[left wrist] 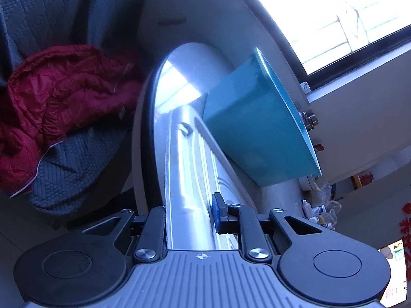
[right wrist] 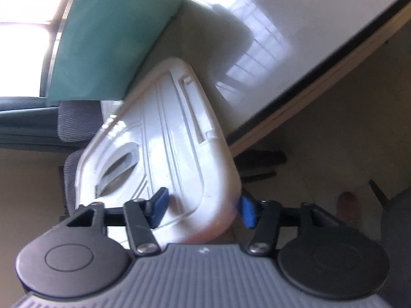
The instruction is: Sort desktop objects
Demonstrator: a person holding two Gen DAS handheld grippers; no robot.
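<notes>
Both grippers hold one white plastic lid [left wrist: 190, 169], each at one end. In the left wrist view my left gripper [left wrist: 191, 213] is shut on the lid's edge; only its right blue pad [left wrist: 218, 211] shows. A teal storage box [left wrist: 254, 125] stands on the white table [left wrist: 177, 71] just beyond the lid. In the right wrist view my right gripper [right wrist: 203, 209] is shut on the other end of the lid [right wrist: 169, 138], near its handle hole, with both blue pads against it. The teal box [right wrist: 108, 36] is further ahead.
A grey sofa [left wrist: 56, 15] with a red jacket [left wrist: 59, 95] lies left of the table. A window [left wrist: 331, 12] is behind the box. In the right wrist view the table edge [right wrist: 308, 95] runs diagonally, with floor [right wrist: 341, 138] and a grey chair [right wrist: 74, 118] around it.
</notes>
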